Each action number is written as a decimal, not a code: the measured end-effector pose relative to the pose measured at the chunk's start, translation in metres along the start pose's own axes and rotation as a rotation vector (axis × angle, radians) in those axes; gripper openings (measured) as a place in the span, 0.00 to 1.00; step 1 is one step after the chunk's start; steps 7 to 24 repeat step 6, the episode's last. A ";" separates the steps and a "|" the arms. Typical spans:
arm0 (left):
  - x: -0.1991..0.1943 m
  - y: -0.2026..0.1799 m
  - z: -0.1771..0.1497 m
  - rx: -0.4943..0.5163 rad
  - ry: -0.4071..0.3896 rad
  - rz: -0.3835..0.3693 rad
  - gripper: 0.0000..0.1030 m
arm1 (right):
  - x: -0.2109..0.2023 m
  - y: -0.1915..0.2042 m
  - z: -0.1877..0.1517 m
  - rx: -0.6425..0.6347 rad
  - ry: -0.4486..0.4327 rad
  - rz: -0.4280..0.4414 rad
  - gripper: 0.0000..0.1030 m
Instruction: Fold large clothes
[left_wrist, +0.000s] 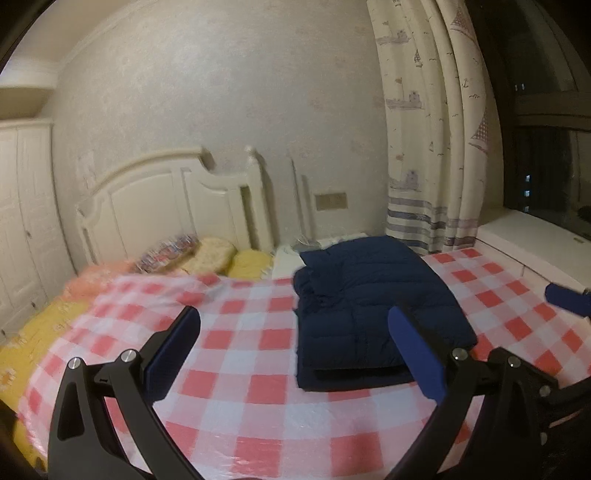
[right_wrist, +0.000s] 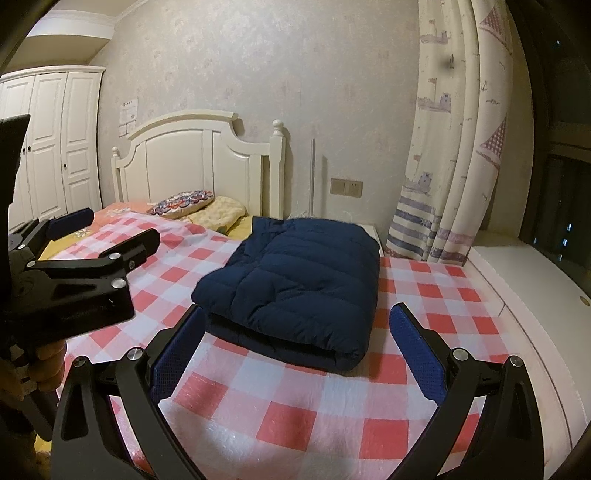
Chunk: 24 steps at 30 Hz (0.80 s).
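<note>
A: Start at the left. What's over there?

B: A white wardrobe (right_wrist: 55, 147), then the cream headboard (right_wrist: 195, 162) with a patterned pillow (right_wrist: 183, 202) at its foot. The bed is covered by a red and white checked sheet (right_wrist: 295, 398).

A: And the left gripper (left_wrist: 291, 354)?

B: Its jaws stand wide apart, holding nothing, hovering over bare sheet. From the right wrist view its body is raised at the left edge, tilted a little, pointing toward the far side of the bed. The person's fingers (right_wrist: 50, 363) wrap the handle below.

A: Where is the jacket?

B: The navy padded jacket (right_wrist: 295, 288) lies folded into a thick bundle on the sheet, right of the bed's middle. Its long axis runs from near to far, leaning slightly to the right at the far end. The rolled fold edge faces the near side.

A: Which gripper is closer to it?

B: The right gripper (right_wrist: 295, 354), I judge. The bundle sits straight ahead between its two blue pads, just beyond the tips. Those jaws are also spread wide and empty, level, pointing along the jacket's length. For the left one the jacket lies ahead and to the right, partly behind its right finger.

A: So the fold looks finished?

B: Seemingly, or nearly. Any further move would likely start at that near edge.

A: Far right?

B: A curtain (right_wrist: 454, 147) printed with boats, then a dark window (right_wrist: 561, 206).
</note>
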<state>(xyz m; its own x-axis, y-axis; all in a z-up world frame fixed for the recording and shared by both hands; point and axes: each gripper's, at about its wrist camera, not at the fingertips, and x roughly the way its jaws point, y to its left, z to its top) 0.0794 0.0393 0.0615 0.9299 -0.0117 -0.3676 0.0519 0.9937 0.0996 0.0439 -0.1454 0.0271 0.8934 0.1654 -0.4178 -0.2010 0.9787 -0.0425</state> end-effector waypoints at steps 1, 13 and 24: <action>0.010 0.007 0.000 -0.020 0.049 -0.042 0.98 | 0.004 -0.001 -0.002 0.003 0.008 0.001 0.94; 0.078 0.086 -0.005 -0.143 0.216 -0.042 0.98 | 0.040 -0.031 -0.008 0.019 0.095 -0.036 0.94; 0.078 0.086 -0.005 -0.143 0.216 -0.042 0.98 | 0.040 -0.031 -0.008 0.019 0.095 -0.036 0.94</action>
